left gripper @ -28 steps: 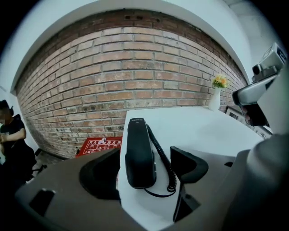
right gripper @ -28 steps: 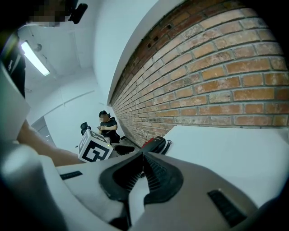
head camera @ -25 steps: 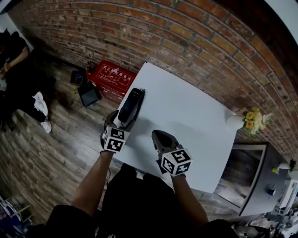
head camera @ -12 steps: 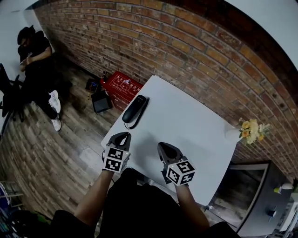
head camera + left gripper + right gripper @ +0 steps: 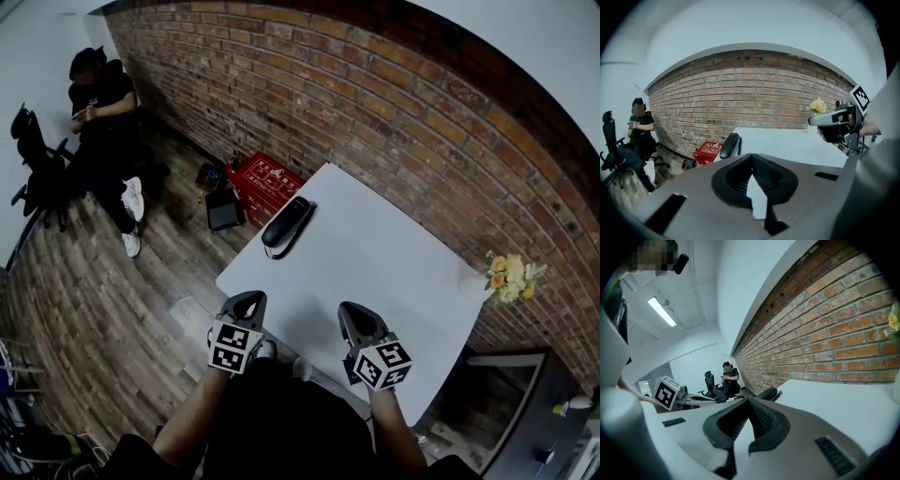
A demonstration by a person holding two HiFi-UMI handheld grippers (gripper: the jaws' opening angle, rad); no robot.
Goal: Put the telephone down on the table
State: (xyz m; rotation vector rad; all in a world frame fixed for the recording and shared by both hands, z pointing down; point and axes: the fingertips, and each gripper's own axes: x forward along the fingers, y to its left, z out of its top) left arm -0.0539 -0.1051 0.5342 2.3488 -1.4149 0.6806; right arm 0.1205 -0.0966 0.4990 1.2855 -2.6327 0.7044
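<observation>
Telephone (image 5: 288,225) is down flat on the table (image 5: 394,281), at the far left corner, long side running along the left edge and close to it. Left gripper (image 5: 247,300): jaws clenched on nothing. Right gripper (image 5: 354,311): jaws look pinched together too, nothing between them. Both hover over the near edge, well apart from the phone, so I'd call the placement done. Main risk is the position: there's little margin at that edge, so a bump to the table or a snag on the cord lying beside the handset could send it off towards the red box (image 5: 267,178) on the floor. Any re-approach with clenched jaws would shove it, not grip it.
</observation>
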